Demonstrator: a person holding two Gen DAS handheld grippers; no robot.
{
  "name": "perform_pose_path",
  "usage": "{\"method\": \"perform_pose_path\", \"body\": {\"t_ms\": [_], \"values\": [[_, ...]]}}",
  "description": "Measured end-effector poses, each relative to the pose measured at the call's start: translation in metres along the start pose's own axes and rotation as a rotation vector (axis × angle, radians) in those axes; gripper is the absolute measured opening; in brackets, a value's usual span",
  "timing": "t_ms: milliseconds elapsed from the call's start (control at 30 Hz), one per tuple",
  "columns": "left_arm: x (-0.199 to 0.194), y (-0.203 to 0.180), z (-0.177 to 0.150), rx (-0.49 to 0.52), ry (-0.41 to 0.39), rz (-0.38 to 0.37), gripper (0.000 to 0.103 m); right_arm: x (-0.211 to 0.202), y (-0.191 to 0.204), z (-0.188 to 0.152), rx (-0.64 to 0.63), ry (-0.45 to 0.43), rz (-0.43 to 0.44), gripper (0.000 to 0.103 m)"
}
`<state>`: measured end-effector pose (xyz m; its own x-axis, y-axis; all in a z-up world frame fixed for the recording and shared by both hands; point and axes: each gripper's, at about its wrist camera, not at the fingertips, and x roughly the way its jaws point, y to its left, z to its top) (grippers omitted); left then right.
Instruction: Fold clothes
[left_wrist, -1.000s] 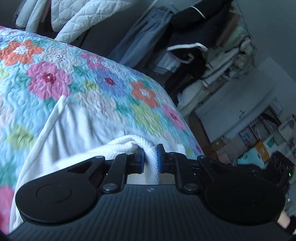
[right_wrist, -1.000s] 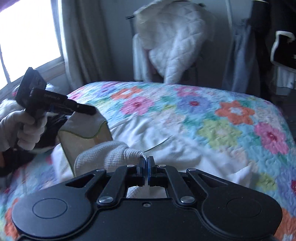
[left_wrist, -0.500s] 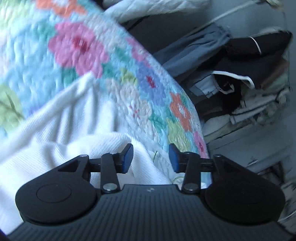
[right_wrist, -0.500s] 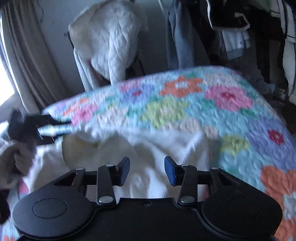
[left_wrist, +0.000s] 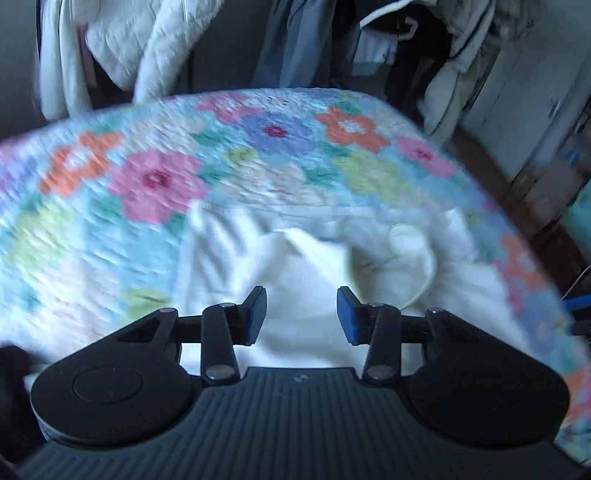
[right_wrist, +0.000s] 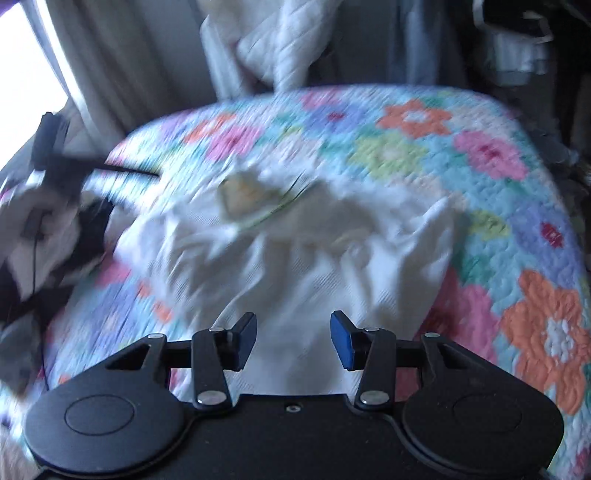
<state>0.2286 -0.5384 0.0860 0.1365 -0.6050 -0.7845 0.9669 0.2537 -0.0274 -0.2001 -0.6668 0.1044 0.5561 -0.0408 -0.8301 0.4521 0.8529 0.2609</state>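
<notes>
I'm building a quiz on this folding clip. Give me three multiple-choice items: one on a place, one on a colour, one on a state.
1. Where does the white garment lie?
A. on the quilt
B. on a chair
C. on the floor

2. What colour are the pads of the left hand-held gripper?
A. red
B. blue
C. yellow

3. In what state is the right hand-held gripper?
A. shut on the garment
B. shut on nothing
C. jaws apart, gripping nothing

Key:
1 A, it is spread crumpled over the flowered quilt.
2 B, both pads show blue.
3 C, its jaws are opening, pads apart, cloth only behind them.
</notes>
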Motion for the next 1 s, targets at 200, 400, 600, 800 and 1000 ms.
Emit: {"method": "perform_pose_path", "body": {"t_ms": [200, 400, 600, 800, 1000], "values": [[-0.023, 0.029, -0.016, 0.221, 0.103, 0.175, 0.041, -0.026, 0.044, -0.014, -0.054, 0.152, 0.033, 0.050], [-0.014, -0.022, -0.029, 0.213, 0.000, -0.140, 0.047, 0.003, 0.048, 0.015, -0.091, -0.013, -0.026, 0.052], [0.070, -0.092, -0.026, 0.147, 0.054, -0.243, 0.057, 0.103, 0.020, 0.043, -0.149, -0.074, -0.091, 0.052], [0.155, -0.109, -0.010, 0.084, 0.115, -0.282, 0.056, 0.182, -0.006, 0.064, -0.103, 0.022, -0.033, 0.051], [0.171, -0.071, 0.025, -0.187, -0.110, -0.241, 0.057, 0.188, -0.041, 0.107, -0.003, -0.173, -0.153, 0.048]]}}
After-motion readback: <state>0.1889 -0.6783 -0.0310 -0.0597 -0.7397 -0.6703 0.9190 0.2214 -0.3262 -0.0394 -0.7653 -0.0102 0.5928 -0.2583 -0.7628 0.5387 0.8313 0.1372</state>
